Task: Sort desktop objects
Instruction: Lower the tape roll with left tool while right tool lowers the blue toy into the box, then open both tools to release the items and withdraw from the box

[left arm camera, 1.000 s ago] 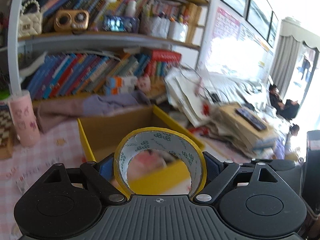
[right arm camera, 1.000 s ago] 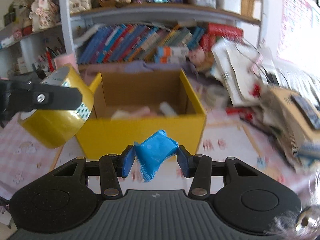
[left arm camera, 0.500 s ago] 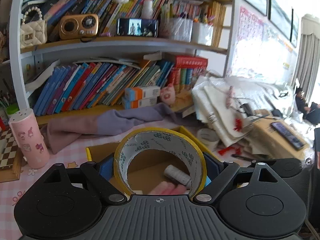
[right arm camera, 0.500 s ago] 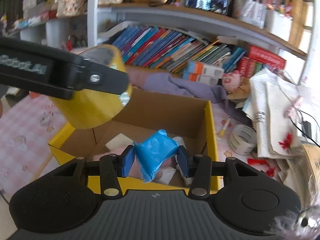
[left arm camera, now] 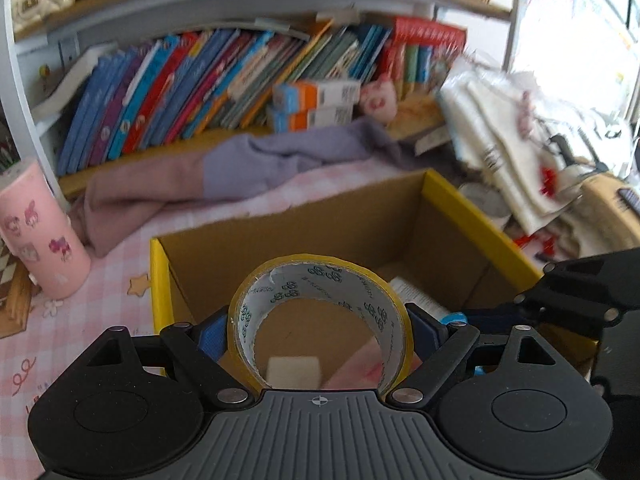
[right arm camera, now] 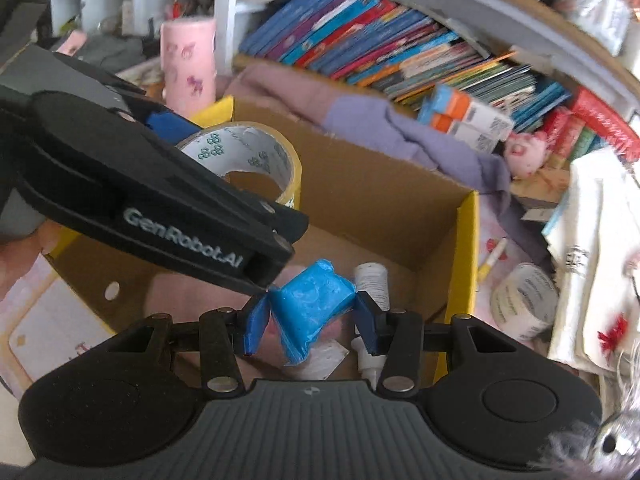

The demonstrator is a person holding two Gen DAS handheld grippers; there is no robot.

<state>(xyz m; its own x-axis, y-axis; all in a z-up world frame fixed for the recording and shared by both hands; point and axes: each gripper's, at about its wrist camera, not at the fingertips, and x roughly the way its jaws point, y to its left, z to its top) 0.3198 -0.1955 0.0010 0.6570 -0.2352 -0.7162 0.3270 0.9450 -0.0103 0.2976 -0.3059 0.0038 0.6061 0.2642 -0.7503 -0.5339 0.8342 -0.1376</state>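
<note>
Left gripper [left arm camera: 320, 334] clamps the yellow tape roll [left arm camera: 320, 320] across its stiff outer rim; right gripper [right arm camera: 306, 312] pinches a soft blue packet [right arm camera: 310, 308]. Both hang above the open cardboard box [right arm camera: 466, 248]. Probably light: the roll rigid, the packet crushable.

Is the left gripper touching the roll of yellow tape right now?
Touching. The left wrist view shows the left gripper with a blue pad pressed against each side of the tape roll, holding it above the yellow box.
</note>
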